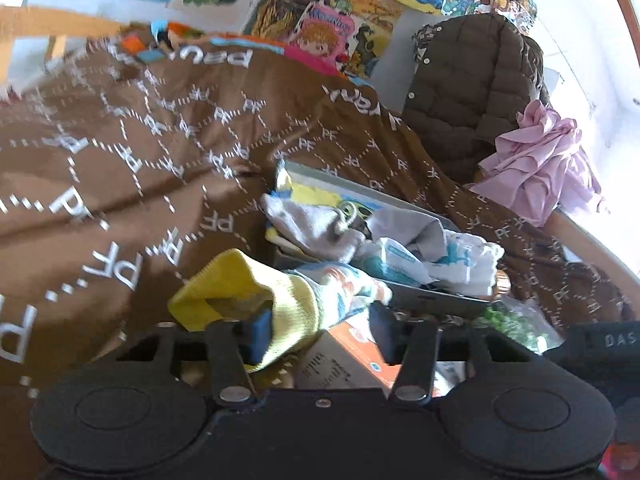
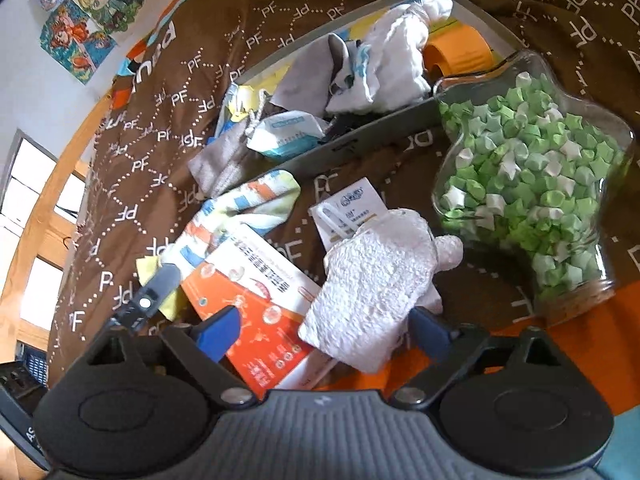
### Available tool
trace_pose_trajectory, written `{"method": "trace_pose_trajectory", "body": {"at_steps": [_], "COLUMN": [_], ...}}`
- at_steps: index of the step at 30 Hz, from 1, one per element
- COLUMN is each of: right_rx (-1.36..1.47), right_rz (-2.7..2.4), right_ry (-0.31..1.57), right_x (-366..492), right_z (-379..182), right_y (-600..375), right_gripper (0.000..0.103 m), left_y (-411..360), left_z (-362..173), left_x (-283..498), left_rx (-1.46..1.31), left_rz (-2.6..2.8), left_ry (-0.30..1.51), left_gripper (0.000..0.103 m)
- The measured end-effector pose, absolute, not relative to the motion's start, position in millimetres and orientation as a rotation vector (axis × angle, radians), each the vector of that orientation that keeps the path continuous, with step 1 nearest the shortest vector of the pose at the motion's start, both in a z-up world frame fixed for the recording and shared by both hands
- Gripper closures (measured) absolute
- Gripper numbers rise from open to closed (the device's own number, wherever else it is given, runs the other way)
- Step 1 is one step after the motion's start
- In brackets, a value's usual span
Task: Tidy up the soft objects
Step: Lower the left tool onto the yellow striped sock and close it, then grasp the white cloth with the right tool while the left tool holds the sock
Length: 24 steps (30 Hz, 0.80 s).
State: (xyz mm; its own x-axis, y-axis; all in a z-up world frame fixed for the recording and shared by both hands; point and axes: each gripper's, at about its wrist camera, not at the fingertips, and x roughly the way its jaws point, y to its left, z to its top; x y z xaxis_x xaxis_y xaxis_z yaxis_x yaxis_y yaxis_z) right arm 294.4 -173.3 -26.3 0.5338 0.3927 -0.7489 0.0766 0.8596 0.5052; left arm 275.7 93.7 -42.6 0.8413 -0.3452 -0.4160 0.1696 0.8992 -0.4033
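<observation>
**Sock at the left gripper, mitt under the right**

The left gripper [image 1: 316,334] is standing wide, its left finger tucked into the yellow cuff of the striped knit sock [image 1: 280,300] at lower centre. The right gripper [image 2: 324,330] is hovering wide over the white knobbly knitted mitt [image 2: 376,284]. Closing squarely on the cuff before lifting looks wisest. The grey shallow tray of cloths [image 2: 360,132] is lying just beyond on the brown patterned bedspread [image 2: 280,0]; the orange-and-white carton [image 2: 260,312] and star-shaped glass jar [image 2: 532,168] are crowding the approach.
</observation>
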Motion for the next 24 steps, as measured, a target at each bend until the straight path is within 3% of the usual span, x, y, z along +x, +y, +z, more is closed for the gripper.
{"method": "trace_pose_trajectory", "body": {"at_steps": [6,14,24], "right_rx": [0.527,0.557,0.475], "right_rz": [0.195,0.195,0.219], "right_ry": [0.979,0.986,0.952], "right_x": [295,298,303], "right_z": [-24,-28,-28], "right_y": [-171,-169,-159], "right_gripper": [0.028,0.029,0.032], "left_y": [98,95,78], "left_z": [-44,-42,-36], "left_x": [283,281,273], "left_rx": [-0.424,-0.43,-0.372], "left_rz": [-0.278,-0.302,-0.369], "left_ry": [0.51,0.511,0.492], "left_gripper": [0.07,0.097,0.101]}}
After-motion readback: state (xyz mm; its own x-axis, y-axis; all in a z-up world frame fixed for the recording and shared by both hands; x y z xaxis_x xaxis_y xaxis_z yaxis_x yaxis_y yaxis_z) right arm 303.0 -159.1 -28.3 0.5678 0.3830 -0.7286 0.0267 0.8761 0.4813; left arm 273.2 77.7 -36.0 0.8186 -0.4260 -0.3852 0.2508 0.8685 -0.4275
